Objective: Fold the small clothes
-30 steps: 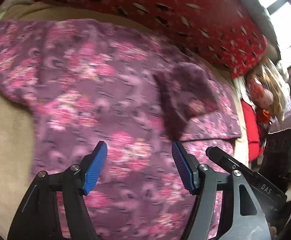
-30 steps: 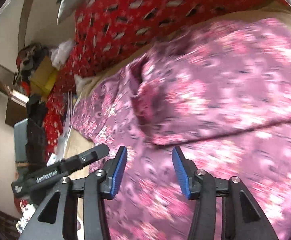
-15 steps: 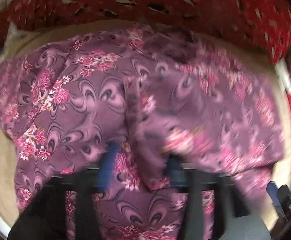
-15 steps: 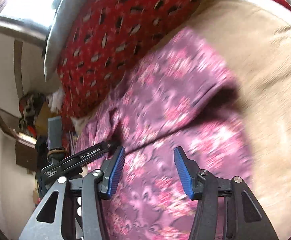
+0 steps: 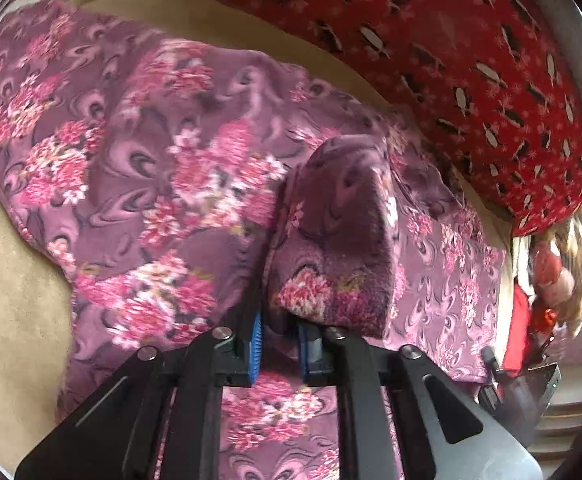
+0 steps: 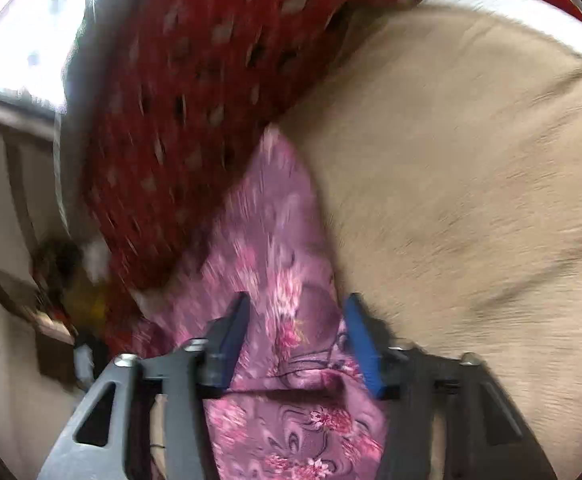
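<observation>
A purple garment with pink flowers (image 5: 163, 184) lies spread on a tan cushion (image 5: 15, 320). My left gripper (image 5: 281, 354) is shut on a raised fold of the garment (image 5: 339, 240), which stands up as a hump in front of the blue pads. In the right wrist view, my right gripper (image 6: 297, 340) is open, its blue pads (image 6: 365, 344) on either side of a narrow end of the same garment (image 6: 279, 240) at its right edge beside the bare cushion (image 6: 471, 200). The view is blurred.
A red patterned pillow (image 5: 471, 60) lies along the back of the cushion and shows in the right wrist view (image 6: 195, 100). A doll with blond hair (image 5: 559, 264) and clutter sit at the far right. A bright window (image 6: 31, 32) is upper left.
My left gripper closed on a fold of the garment and lifted it. My right gripper swung right to the garment's narrow end at the cushion side, still open.
</observation>
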A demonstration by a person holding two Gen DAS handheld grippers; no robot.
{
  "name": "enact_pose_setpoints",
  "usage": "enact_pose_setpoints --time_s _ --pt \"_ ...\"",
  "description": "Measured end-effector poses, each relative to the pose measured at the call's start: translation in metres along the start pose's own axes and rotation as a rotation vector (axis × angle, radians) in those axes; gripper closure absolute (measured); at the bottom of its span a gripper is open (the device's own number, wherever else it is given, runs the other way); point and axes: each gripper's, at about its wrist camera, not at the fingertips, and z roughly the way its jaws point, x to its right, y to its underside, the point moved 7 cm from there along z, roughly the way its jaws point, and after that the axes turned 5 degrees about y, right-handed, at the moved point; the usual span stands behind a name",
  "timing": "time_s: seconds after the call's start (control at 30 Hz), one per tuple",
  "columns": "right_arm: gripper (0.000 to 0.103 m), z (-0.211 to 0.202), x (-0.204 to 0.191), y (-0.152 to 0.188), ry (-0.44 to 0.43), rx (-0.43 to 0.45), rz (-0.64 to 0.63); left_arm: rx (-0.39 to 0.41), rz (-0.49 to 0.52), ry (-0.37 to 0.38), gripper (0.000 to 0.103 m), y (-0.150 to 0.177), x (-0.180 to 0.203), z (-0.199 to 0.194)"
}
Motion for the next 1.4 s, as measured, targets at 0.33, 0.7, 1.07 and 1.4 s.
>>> enact_pose_setpoints --time_s 0.33,0.7,1.07,1.4 --pt "0.09 -0.014 0.018 -0.001 0.14 0.047 -0.054 0.052 -0.064 0.029 0.077 0.001 -0.041 -0.028" --pt "0.069 0.041 -0.137 0.04 0.046 -0.005 -0.352 0.128 -0.158 -0.049 0.073 -0.039 -0.129 -0.087" --pt "0.069 0.179 -0.245 0.163 -0.051 -0.219 -0.607 0.231 -0.496 -0.064 0.071 -0.123 -0.288 -0.144" --pt "0.068 0.173 -0.244 0.168 -0.149 -0.119 -0.629 0.307 -0.601 0.007 0.04 -0.164 -0.296 -0.113"
